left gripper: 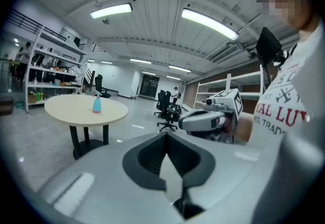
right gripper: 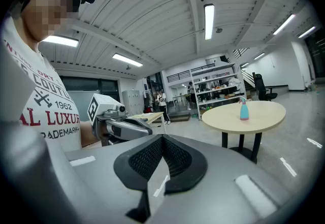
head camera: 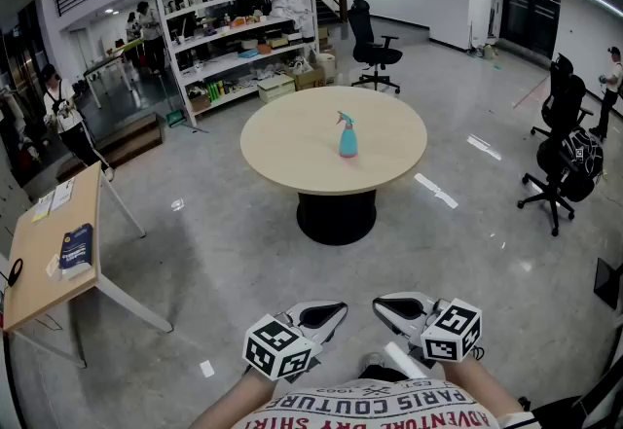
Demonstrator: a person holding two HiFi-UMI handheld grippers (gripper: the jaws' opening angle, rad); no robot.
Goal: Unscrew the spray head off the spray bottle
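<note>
1. The round table (head camera: 292,140) stands at twelve o'clock from the person, well apart across open floor. Shelving (head camera: 234,48) is at eleven, a side desk (head camera: 49,252) at nine and office chairs (head camera: 560,164) at two.
2. The left gripper (head camera: 326,313) and right gripper (head camera: 394,308) sit side by side at six o'clock in the head view, close to the person's shirt. Both are clenched, pads meeting, with nothing between them.
3. The spray bottle (head camera: 348,139) stands upright on the table, a little toward three o'clock from its centre, out of reach. It looks like small, smooth blue plastic, so it is probably light, easily tipped and apt to spin under a twist. Its walls may give under a hard squeeze. How full it is cannot be told.
4. The spray head (head camera: 344,117) is pink and still seated on the neck. I would judge that one gripper should pinch the wider lower body firmly. The other should take the collar under the head, not the trigger, which may flex or slip.
</note>
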